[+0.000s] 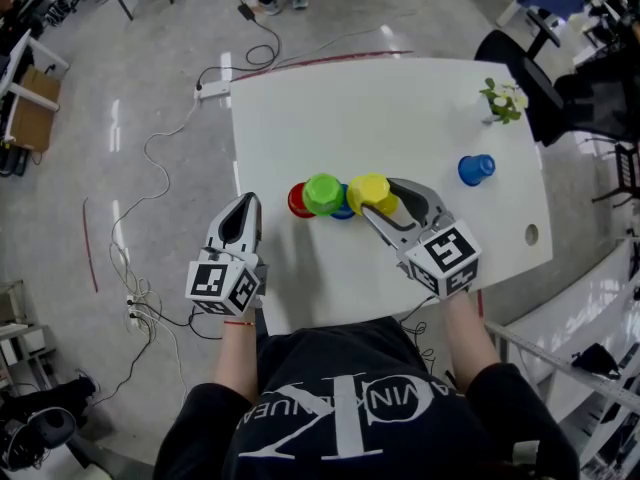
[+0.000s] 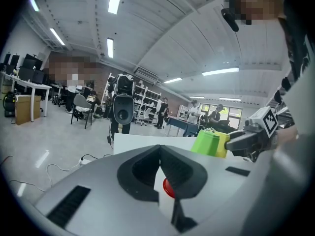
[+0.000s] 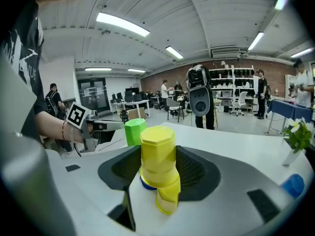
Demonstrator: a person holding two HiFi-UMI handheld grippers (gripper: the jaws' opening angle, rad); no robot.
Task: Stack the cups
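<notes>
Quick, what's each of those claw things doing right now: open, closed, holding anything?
Left gripper: closed, empty.
Right gripper: closed on the yellow cup.

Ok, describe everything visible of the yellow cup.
The yellow cup looks like glossy plastic, with a faceted closed end up and mouth down, flaring downward. It is roughly upright, gripped between the jaws of the right hand-held gripper, beside the green cup. A blue cup peeks from under its rim; contact there is unclear.
</notes>
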